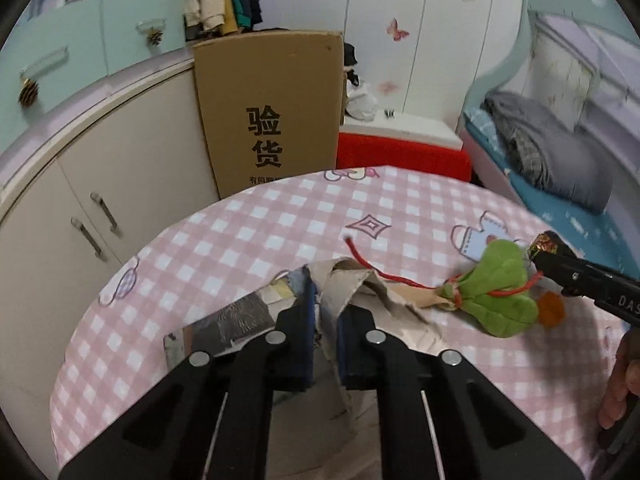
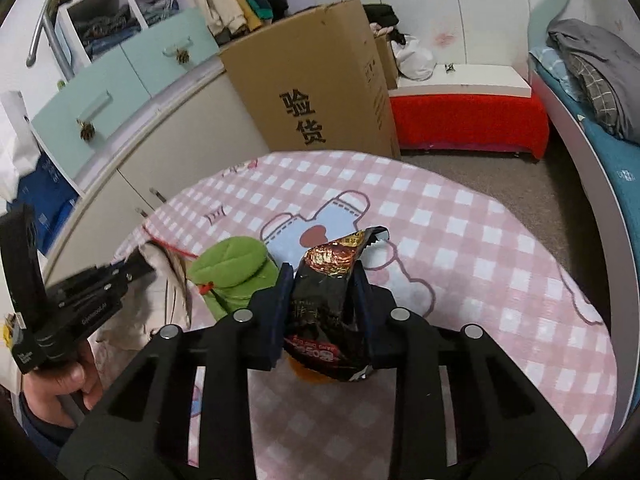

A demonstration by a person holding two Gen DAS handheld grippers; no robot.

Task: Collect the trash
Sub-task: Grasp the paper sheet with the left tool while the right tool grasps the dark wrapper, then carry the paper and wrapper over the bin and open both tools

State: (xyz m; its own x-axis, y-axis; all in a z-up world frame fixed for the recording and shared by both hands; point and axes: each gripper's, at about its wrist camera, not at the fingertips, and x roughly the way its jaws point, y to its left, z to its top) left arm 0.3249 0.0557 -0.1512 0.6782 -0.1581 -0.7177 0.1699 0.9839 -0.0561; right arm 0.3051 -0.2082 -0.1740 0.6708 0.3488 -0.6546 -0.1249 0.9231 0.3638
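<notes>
- Left wrist view: the left gripper (image 1: 324, 316) is clamped tight on a torn flap of crumpled cardboard packaging (image 1: 360, 288), which lies on the checked tablecloth (image 1: 280, 216) just left of the green plush toy (image 1: 496, 296).
- That scrap looks light and limp; I judge it likely to tear or flop, so a grip on a thicker fold would hold better.
- A red cord (image 1: 368, 264) from the toy runs across the cardboard and may drag along.
- Right of the toy, touching it, the right gripper (image 2: 322, 300) pinches a black foil snack wrapper (image 2: 332, 304) at its middle, jaws narrow around it.
- Foil is light, crinkly and slippery; a squeeze on the bunched body seems safest.
- Beyond the toy stands a tall cardboard box (image 2: 320, 80), well apart.
</notes>
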